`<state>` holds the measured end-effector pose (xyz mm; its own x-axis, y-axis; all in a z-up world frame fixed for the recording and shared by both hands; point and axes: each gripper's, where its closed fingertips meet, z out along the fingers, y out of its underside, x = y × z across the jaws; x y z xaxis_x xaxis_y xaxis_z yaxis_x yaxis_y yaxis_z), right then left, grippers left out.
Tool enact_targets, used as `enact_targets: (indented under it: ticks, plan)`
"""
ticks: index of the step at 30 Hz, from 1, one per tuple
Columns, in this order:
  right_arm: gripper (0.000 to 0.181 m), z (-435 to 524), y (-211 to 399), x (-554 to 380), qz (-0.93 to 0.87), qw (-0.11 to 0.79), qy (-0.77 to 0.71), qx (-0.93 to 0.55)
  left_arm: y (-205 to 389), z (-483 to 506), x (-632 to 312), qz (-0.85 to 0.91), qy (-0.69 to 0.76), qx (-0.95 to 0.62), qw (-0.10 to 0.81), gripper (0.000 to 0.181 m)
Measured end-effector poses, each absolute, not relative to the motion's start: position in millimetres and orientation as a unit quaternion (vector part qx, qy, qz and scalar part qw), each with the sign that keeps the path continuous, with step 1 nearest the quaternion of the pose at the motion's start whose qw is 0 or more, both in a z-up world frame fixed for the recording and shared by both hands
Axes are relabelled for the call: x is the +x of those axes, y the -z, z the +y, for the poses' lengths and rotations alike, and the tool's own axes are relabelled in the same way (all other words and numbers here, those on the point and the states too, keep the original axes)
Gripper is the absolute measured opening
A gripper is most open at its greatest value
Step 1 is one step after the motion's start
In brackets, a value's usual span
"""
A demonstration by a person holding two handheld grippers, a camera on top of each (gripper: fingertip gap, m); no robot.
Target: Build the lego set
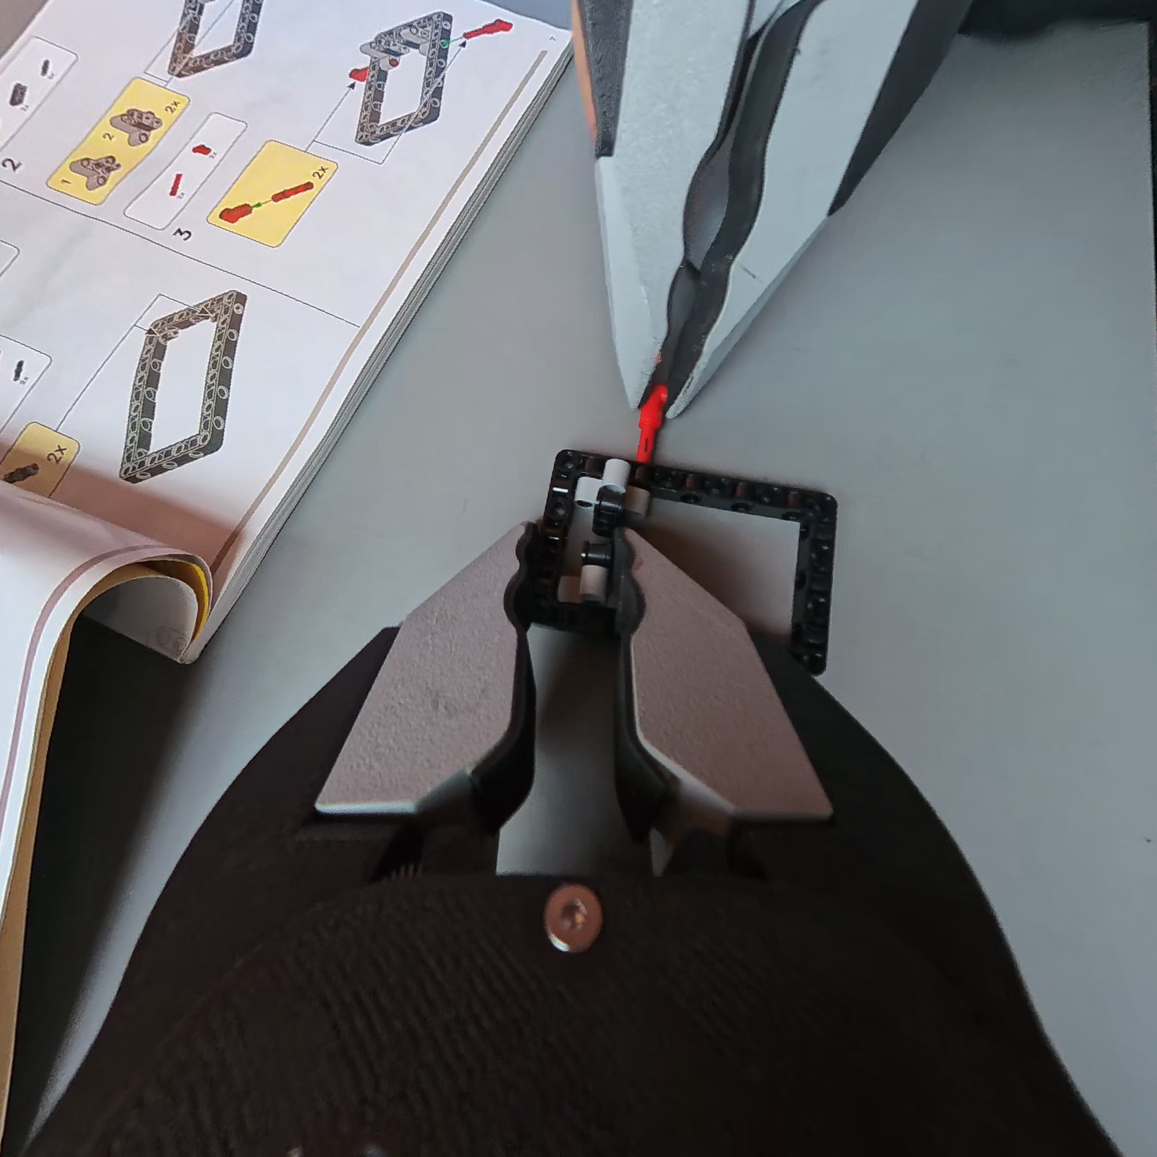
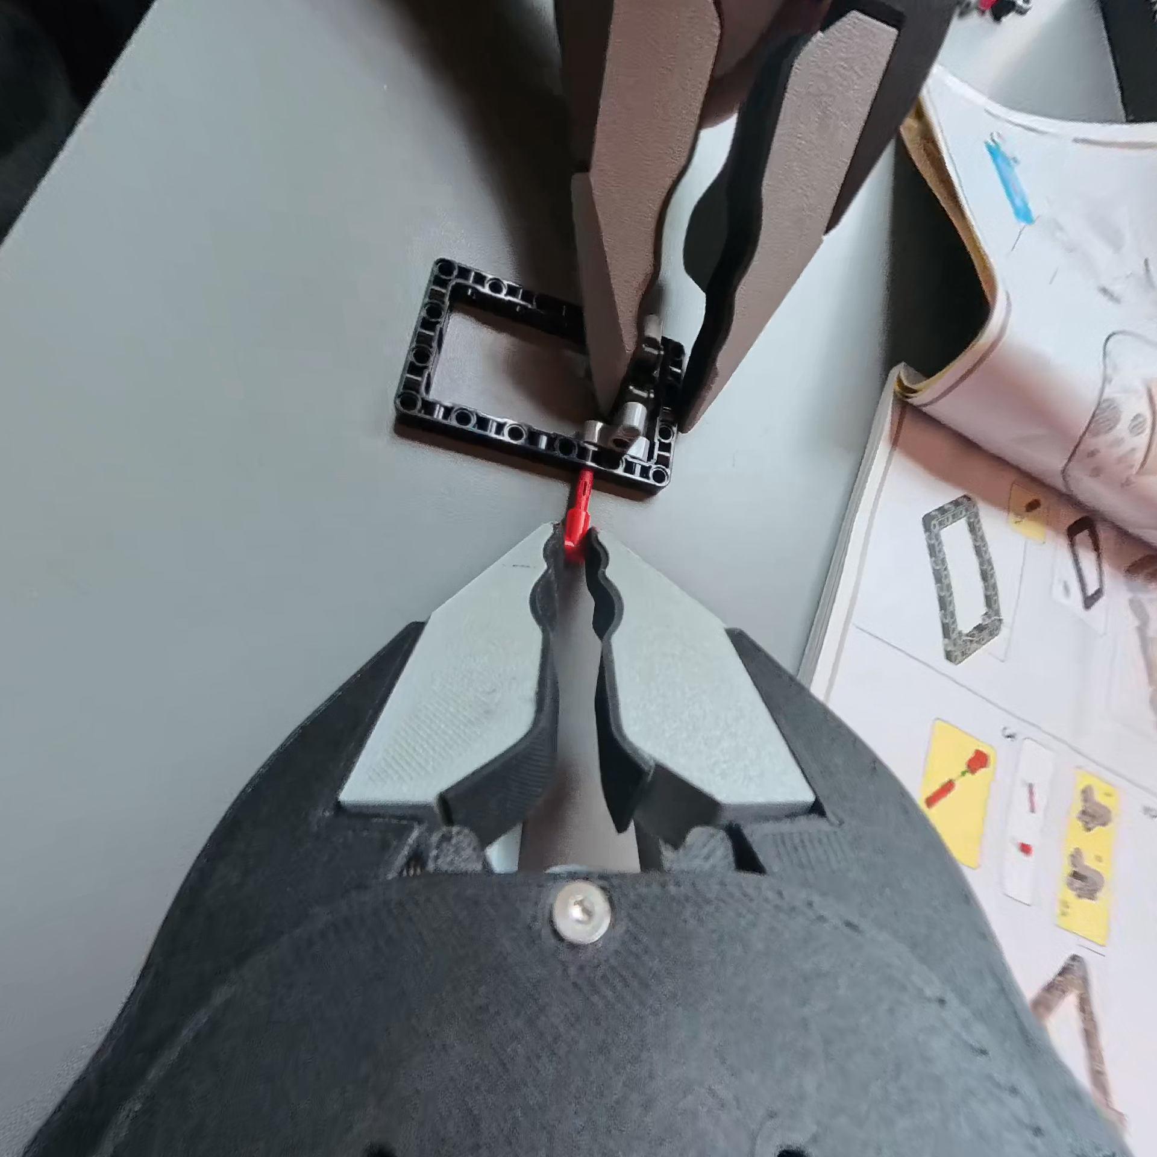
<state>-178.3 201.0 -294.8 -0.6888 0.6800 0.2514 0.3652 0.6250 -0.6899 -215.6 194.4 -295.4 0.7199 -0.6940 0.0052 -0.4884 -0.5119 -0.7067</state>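
Grey table point(image 1: 939, 375), open booklet point(image 1: 250, 219) to one side, black frame point(image 1: 814, 563) lying flat.

Our left gripper point(image 1: 573, 538) pinches the frame's short side beside the grey connectors point(image 1: 617, 476); our right gripper point(image 2: 573, 538) pinches a red pin point(image 2: 577, 516), its tip touching the frame's long side.

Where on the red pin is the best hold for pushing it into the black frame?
On its thick rear end, from behind along its length, as the right gripper has it. The red pin points its thin tip at the black frame, so that end must stay free.
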Motion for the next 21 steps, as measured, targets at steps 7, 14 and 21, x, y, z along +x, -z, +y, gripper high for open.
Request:
enact_targets:
  ticks: [7,14,21]
  plan:
    - [0.003,201.7,294.6,-180.8,-0.868,0.287,-0.278,-0.294,295.1,196.7,-218.5,0.331,0.136,-0.862,0.359,0.021]
    - [0.003,205.5,295.0,-184.1,-0.845,0.223,-0.332,-0.355,295.3,197.9,-220.7,0.321,0.131,-0.866,0.361,0.021]
    - [0.002,206.2,295.0,-185.7,-0.874,0.264,-0.288,-0.288,295.3,198.2,-221.6,0.315,0.134,-0.868,0.360,0.021]
